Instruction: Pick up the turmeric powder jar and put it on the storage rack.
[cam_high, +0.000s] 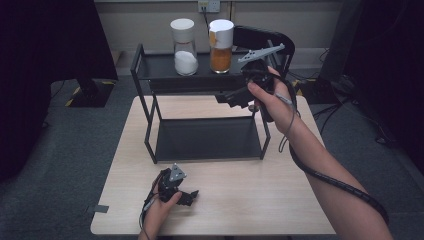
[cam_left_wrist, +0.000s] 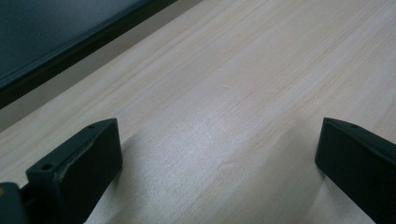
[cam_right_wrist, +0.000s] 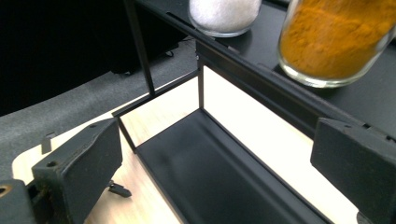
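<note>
Right tongs (cam_high: 235, 97) gape empty just before the orange-powder jar (cam_high: 221, 46) on the rack's top shelf (cam_high: 160, 67). Left tongs (cam_high: 189, 196) open, low over the table (cam_high: 250, 200). No legible labels.

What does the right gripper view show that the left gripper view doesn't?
Right gripper view: the jar of orange powder and the jar of white powder standing on the black rack's top shelf, the lower shelf beneath, grey floor beyond the table. Left gripper view: a close stretch of bare wooden tabletop with a dark shelf edge at the upper left. Both share open black jaws with nothing between them, the rack and the tabletop.
</note>
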